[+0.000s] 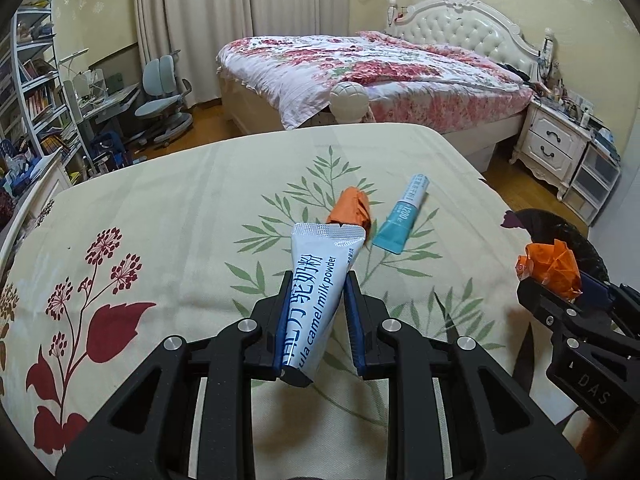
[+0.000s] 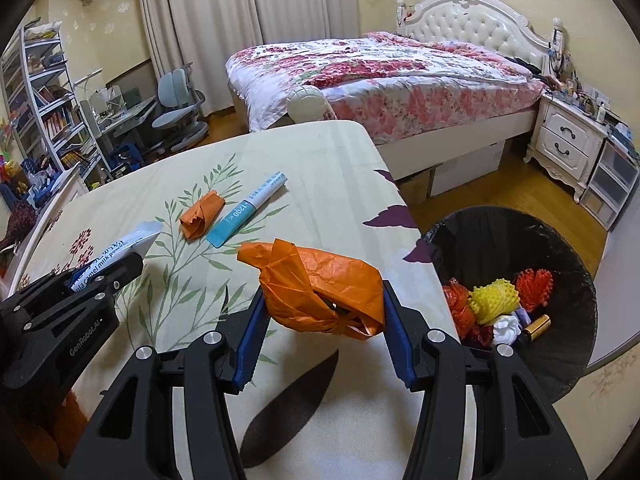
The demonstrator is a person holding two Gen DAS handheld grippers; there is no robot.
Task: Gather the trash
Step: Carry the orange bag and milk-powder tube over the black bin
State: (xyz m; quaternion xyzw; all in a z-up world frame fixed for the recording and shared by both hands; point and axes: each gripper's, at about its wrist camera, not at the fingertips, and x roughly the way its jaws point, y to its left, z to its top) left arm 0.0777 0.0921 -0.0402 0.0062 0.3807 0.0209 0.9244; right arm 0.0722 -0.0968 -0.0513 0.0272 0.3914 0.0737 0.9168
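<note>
left gripper [image 1: 316, 280] pinching flat glossy milk powder sachet [image 1: 320, 276], jaws nearly shut, frame centre. right gripper [image 2: 322, 304] clamping crinkled orange wrapper [image 2: 320, 284], jaws partly apart, frame centre. smaller folded orange paper [image 2: 202, 214] and slim teal-white tube [image 2: 250, 210] lying side by side on leaf-print cloth tabletop [image 2: 320, 160], upper centre. round black-lined bin [image 2: 560, 240] holding foam nets, lower right.

The milk powder sachet [image 1: 316, 300] hides part of the small orange wrapper [image 1: 352, 210] behind it. The bin [image 2: 560, 240] is partly covered by the right claw [image 2: 322, 340]. Print on the blue tube [image 2: 250, 210] is too small to read.
</note>
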